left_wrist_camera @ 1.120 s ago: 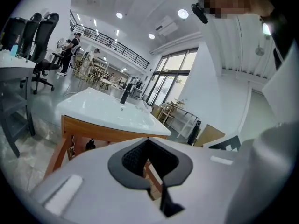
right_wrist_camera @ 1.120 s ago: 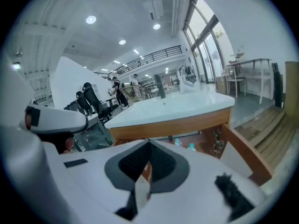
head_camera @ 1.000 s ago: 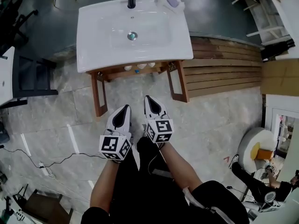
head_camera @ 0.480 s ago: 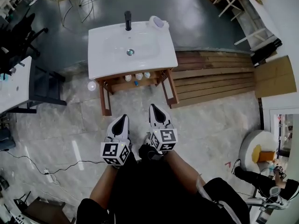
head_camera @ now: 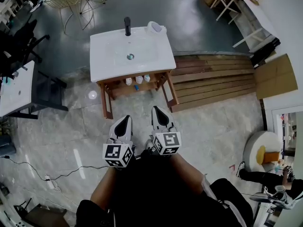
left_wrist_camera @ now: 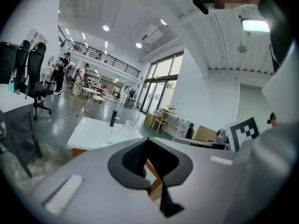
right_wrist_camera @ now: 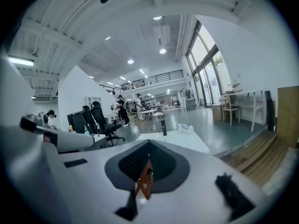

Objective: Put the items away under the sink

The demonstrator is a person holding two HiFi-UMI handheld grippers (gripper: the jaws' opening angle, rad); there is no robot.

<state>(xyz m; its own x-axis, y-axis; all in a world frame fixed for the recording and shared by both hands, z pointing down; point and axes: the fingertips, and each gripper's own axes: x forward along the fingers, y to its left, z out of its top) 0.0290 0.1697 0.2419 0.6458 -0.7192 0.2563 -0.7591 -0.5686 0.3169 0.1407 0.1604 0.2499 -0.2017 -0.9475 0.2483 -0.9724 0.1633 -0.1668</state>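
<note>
A white sink [head_camera: 110, 56] with a black faucet [head_camera: 127, 25] stands on a wooden stand [head_camera: 106, 100]. On the shelf under the basin sit several small white containers [head_camera: 138, 79] and a blue one [head_camera: 137, 86]. My left gripper [head_camera: 125, 119] and right gripper [head_camera: 157, 109] hang side by side in front of the stand, well apart from it, both pointing at it. Both are shut with nothing between the jaws. The sink [left_wrist_camera: 100, 132] shows beyond the left gripper [left_wrist_camera: 148, 140], and the sink [right_wrist_camera: 175, 136] also lies beyond the right gripper [right_wrist_camera: 149, 143].
A white soap holder [head_camera: 155, 28] sits on the sink's back right corner. A small round white thing [head_camera: 92, 95] lies on the floor left of the stand. Wooden slats [head_camera: 213, 79] lie to the right, a dark frame [head_camera: 45, 89] and white table [head_camera: 14, 89] to the left, a cable [head_camera: 47, 167] on the floor.
Both grippers have risen together and stayed shut. The sink now looks smaller and farther off, and the containers on its shelf show more fully.
</note>
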